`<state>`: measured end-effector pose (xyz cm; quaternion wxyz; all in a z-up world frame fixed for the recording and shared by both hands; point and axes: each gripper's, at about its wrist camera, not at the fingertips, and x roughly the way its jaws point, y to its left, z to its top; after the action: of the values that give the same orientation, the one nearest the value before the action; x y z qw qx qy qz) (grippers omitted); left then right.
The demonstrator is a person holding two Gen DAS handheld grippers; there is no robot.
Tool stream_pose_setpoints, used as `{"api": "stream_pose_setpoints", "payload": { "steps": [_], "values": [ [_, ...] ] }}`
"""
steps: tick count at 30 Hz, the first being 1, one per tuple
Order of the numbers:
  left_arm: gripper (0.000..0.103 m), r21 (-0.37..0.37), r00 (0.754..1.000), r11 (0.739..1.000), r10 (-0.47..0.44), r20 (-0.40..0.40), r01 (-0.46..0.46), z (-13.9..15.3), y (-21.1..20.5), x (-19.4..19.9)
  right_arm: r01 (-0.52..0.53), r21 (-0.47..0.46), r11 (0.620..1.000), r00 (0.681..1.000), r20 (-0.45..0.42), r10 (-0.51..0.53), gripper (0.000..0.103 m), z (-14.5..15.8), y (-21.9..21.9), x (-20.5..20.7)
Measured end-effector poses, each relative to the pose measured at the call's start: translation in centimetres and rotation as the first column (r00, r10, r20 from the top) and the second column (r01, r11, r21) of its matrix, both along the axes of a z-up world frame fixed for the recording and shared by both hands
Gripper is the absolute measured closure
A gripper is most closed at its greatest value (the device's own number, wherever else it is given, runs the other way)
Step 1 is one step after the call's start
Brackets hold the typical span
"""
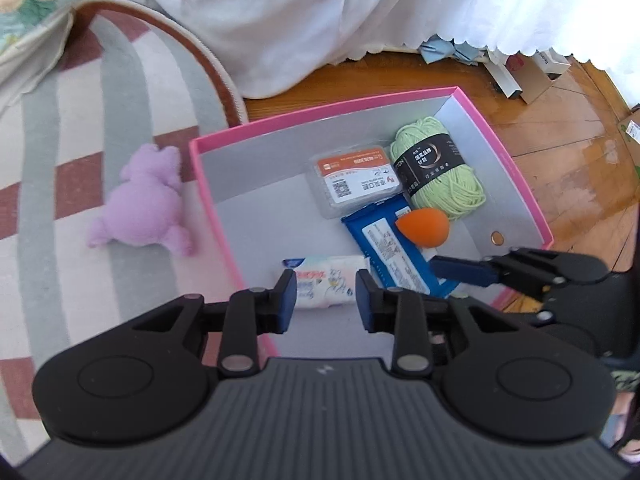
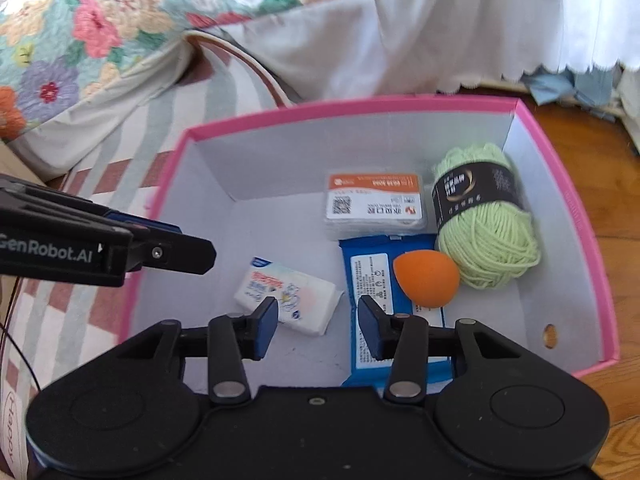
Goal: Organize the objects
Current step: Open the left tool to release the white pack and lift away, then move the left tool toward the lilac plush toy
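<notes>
A: Inside the pink box (image 2: 568, 184), what lies where?

B: A white tissue pack (image 2: 288, 294) sits on the box floor, just ahead of the right claw (image 2: 318, 322). That claw's jaws stand a little apart with nothing between them; the pack lies by its left finger.

A: And the left claw (image 1: 326, 298)?

B: Its jaws are narrowly parted too, holding nothing. The same tissue pack (image 1: 324, 284) shows just beyond its fingertips, below them.

A: The rest?

B: A blue wipes packet (image 2: 372, 280) lies beside the tissue pack, an orange sponge egg (image 2: 426, 278) resting on it. Green yarn (image 2: 488, 236) touches the egg, near the far right corner, and a clear case with an orange label (image 2: 376, 204) lies left of the yarn.

A: Anything outside?

B: A purple plush toy (image 1: 146, 202) lies on the striped rug (image 1: 60, 160), just beside the box's left wall.
</notes>
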<state>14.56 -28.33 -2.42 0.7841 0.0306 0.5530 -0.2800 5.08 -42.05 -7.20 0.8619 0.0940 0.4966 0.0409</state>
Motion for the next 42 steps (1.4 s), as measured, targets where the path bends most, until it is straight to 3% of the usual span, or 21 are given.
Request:
{"api": "stream_pose_setpoints", "payload": {
  "steps": [8,12,16,20,24,30,42],
  "values": [
    [0.062,0.035,0.999,0.999,-0.018,0.040,0.017,4.1,3.7,-2.2,-0.070,-0.082,0.994,0.995,0.072,0.076,0.045,5.1,3.1,-2.6],
    [0.057,0.044,0.997,0.998,-0.039,0.067,0.036,6.0,5.3,-3.5,-0.079,-0.074,0.994,0.993,0.085,0.085,0.040,7.1,4.2,-3.6],
    [0.052,0.045,0.995,0.998,-0.046,0.084,0.042,7.6,7.1,-4.5,-0.103,-0.109,0.989,0.991,0.078,0.112,0.030,8.4,5.6,-4.6],
    [0.042,0.028,0.994,0.999,-0.043,0.096,0.041,8.8,9.0,-5.3,-0.136,-0.135,0.982,0.986,0.075,0.147,0.027,9.5,7.3,-5.6],
    [0.030,0.056,0.992,0.998,-0.032,0.119,0.025,9.5,10.6,-5.8,-0.152,-0.124,0.981,0.983,0.083,0.162,0.023,10.8,8.5,-6.5],
    [0.026,0.085,0.990,0.996,-0.038,0.137,0.026,9.9,12.6,-6.4,-0.173,-0.141,0.975,0.978,0.094,0.187,0.009,11.7,10.3,-7.6],
    [0.026,0.056,0.986,0.998,-0.030,0.163,0.021,10.9,15.9,-7.2,-0.201,-0.168,0.965,0.964,0.140,0.225,0.008,13.0,13.7,-7.9]
  ]
}}
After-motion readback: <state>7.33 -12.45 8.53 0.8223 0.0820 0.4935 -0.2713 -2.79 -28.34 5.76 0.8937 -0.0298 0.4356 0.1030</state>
